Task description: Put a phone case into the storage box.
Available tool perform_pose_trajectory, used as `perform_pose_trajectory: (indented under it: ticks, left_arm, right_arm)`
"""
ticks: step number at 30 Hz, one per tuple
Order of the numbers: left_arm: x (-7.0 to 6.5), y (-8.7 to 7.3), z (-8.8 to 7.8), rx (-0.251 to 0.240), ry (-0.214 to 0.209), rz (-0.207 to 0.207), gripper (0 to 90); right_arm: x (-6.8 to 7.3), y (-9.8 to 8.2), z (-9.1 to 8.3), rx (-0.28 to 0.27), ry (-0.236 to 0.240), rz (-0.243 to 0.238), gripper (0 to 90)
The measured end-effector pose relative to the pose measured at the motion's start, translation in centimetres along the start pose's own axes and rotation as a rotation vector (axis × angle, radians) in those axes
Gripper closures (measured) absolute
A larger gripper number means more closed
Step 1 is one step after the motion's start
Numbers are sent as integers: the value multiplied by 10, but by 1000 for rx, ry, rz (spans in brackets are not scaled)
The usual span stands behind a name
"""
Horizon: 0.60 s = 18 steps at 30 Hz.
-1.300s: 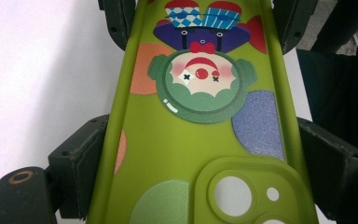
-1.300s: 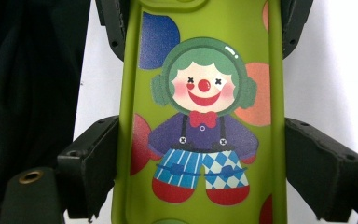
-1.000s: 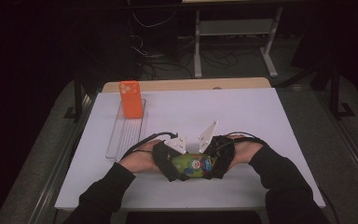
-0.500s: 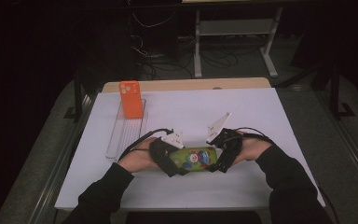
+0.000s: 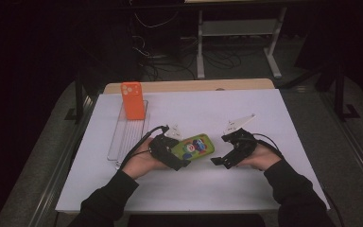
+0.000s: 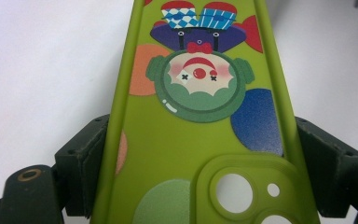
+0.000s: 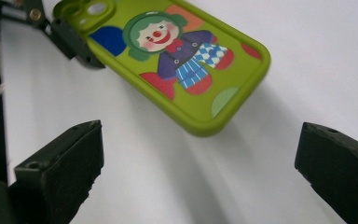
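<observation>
The left gripper pinches the camera end of a lime-green rubbery phone case printed with a clown, holding it just above the white counter. The right gripper, beside the case's free end and apart from it, has just been opening; its 2 jaws stand spread with nothing between them.

Green clown phone case, raised above table, printed face up.

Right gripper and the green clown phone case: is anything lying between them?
No. In the right gripper view, only bare white table lies between the open right gripper and the green clown phone case; the high view agrees.
</observation>
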<state>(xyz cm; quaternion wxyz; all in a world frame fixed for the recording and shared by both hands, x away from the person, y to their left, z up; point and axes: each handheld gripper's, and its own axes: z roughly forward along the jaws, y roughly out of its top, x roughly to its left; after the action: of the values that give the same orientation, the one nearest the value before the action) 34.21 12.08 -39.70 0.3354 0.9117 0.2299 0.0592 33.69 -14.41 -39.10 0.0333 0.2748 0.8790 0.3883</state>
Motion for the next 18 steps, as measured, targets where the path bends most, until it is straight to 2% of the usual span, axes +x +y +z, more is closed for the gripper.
perform_pose_trajectory:
  ticks: [2, 5, 7, 8, 10, 15, 18]
  left_arm:
    - [1, 0, 0, -15, 15, -33, 156]
    - [2, 0, -2, -17, 30, -45, 156]
    - [5, 0, -4, -6, 32, -37, 156]
    - [5, 0, -4, -19, 31, -55, 155]
    - [7, 0, -5, -25, 27, -61, 155]
    - [8, -1, -6, -25, 30, -65, 155]
    - [9, -1, -6, -23, 22, -67, 155]
  right_arm:
    - [1, -3, 3, -14, -6, 21, 8]
    - [5, -6, 8, -28, -53, 25, 7]
    - [7, -9, 10, -66, -76, 64, 7]
    - [7, -11, 12, -88, -80, 64, 7]
    - [9, -13, 15, -105, -97, 93, 8]
    - [13, -14, 19, -135, -158, 59, 7]
    - [16, -14, 20, -133, -190, 13, 8]
